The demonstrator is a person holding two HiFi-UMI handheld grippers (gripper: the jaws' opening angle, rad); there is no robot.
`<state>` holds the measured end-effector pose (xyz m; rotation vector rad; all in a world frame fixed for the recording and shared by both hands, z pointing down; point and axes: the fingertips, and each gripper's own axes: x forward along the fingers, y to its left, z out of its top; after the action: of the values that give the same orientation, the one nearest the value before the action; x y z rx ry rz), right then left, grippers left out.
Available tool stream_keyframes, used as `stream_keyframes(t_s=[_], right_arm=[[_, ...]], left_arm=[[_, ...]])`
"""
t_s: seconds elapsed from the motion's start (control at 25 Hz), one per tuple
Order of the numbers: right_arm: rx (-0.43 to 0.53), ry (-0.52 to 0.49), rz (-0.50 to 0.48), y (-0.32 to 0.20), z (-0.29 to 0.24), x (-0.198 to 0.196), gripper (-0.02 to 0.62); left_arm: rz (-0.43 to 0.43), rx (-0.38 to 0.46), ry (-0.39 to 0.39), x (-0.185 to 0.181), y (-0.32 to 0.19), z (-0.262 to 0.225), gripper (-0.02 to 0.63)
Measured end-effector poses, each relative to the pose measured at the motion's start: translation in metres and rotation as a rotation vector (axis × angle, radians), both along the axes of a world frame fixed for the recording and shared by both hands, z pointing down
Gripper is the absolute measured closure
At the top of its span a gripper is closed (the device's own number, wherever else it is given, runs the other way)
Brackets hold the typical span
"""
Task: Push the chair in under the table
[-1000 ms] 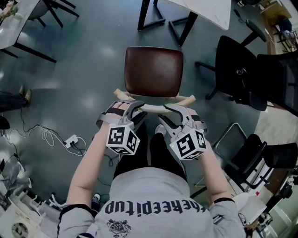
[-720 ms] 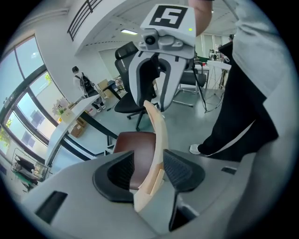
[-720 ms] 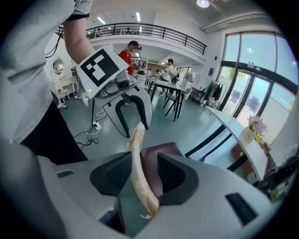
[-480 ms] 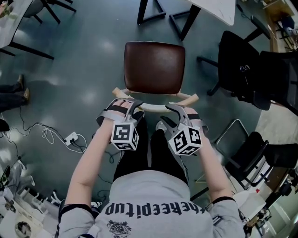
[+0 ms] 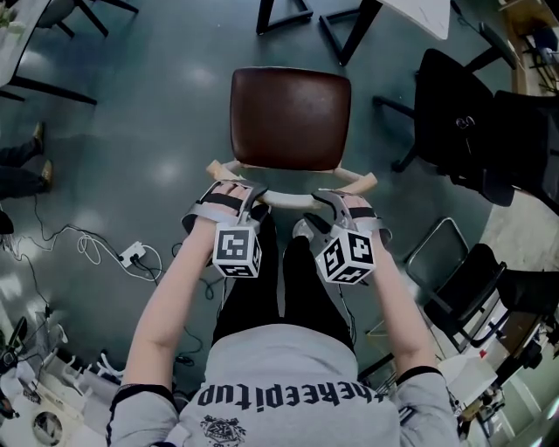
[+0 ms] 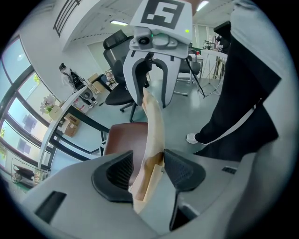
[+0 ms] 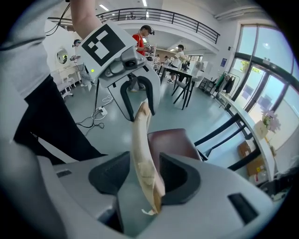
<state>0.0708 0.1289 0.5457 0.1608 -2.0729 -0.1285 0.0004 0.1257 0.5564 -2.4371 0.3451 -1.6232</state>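
While the chair [image 5: 290, 118] stands on the grey floor short of the table [image 5: 430, 16], its brown padded seat wholly outside the white top, the head view shows its pale curved back rail [image 5: 288, 199] nearest the person, with the left gripper [image 5: 249, 202] and right gripper [image 5: 325, 206] astride it side by side. A black office chair [image 5: 458, 122] stands just right of the seat, near the table's black legs [image 5: 342, 39]; a white cable [image 5: 87, 253] lies on the floor at left. In the left gripper view the jaws have just been opening. The rail runs between them, against one pad with a gap at the other, so it is not clamped. In the right gripper view the jaws have likewise just been opening, and the rail sits loose between them.
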Motion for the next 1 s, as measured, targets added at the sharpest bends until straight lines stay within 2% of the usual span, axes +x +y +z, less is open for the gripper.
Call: stream_keyframes(t_s=[0.6, 1.0], right_arm=[[0.03, 0.062, -0.035, -0.003, 0.024, 0.006, 0.387], [0.08, 0.121, -0.046, -0.006, 0.028, 0.006, 0.405]], left_arm=[[-0.003, -0.016, -0.028, 0.002, -0.001, 0.025, 0.391], [0.002, 0.023, -0.074, 0.001, -0.005, 0.027, 0.396]])
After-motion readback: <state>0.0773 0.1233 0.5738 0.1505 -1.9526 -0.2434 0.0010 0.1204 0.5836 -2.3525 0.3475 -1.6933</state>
